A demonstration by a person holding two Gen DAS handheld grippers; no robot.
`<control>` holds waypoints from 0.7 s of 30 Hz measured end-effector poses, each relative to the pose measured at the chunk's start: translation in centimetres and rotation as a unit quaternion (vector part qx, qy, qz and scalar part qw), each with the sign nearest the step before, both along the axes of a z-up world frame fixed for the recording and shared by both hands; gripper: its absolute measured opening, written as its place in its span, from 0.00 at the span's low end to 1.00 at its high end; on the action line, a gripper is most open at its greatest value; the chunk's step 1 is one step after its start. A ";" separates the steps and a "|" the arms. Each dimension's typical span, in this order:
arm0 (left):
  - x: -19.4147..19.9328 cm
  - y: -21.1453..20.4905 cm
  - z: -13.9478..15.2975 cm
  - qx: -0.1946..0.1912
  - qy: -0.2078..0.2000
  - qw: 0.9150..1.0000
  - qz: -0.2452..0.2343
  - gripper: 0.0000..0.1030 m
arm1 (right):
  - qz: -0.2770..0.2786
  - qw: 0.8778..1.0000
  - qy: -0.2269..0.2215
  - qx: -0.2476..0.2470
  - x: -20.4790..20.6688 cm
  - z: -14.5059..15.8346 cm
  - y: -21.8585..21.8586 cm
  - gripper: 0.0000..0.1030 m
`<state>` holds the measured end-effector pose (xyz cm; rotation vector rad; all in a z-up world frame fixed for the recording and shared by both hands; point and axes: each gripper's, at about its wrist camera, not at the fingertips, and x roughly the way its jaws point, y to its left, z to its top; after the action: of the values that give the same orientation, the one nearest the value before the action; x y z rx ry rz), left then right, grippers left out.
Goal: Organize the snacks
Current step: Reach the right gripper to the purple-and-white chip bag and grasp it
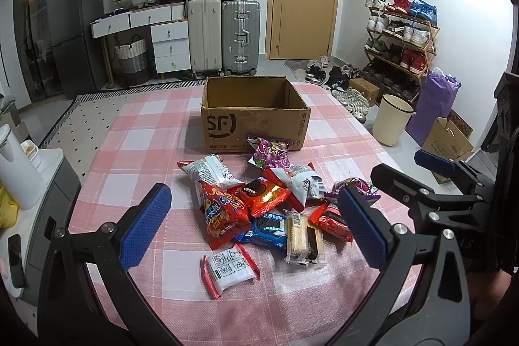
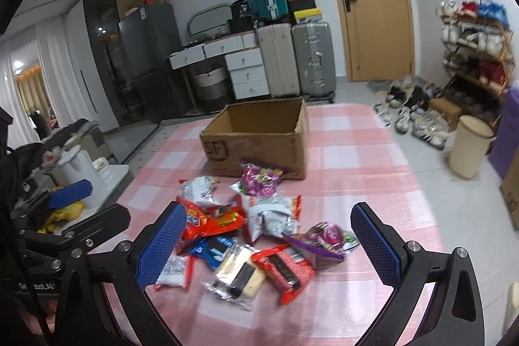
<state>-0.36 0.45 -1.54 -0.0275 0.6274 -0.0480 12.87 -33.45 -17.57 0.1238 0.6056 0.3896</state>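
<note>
Left wrist, snacks (image 1: pixel 259 209) between spread jaws

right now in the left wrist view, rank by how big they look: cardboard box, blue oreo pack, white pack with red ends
1. cardboard box, clearly largest
2. white pack with red ends
3. blue oreo pack, partly covered and farther away, so the order of these two is unsure

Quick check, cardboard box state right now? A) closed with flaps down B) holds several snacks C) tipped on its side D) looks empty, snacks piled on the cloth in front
D: the cardboard box stands upright and open, no snack visible inside in either view, while the snack packets lie heaped on the checked tablecloth in front of it.
</note>
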 end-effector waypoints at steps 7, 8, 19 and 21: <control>1.6 0.2 -1.0 -0.002 0.009 1.000 -0.012 0.99 | 0.010 1.000 0.019 -0.005 1.2 -2.0 -0.2 1.00; 1.7 0.3 -1.2 -0.002 0.010 1.000 -0.014 0.99 | 0.014 1.000 0.024 -0.004 1.5 -2.4 -0.3 1.00; 4.1 2.2 -2.9 -0.021 0.019 1.000 -0.013 0.99 | 0.009 0.997 0.070 -0.009 4.7 -7.2 -0.8 1.00; 4.7 2.5 -3.4 -0.025 0.023 0.999 -0.014 0.99 | 0.003 0.997 0.074 -0.007 5.3 -7.7 -1.1 1.00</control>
<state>4.30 2.94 -4.97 -0.0677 0.6717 -0.0909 18.16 -34.59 -25.25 0.1378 0.7539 0.3832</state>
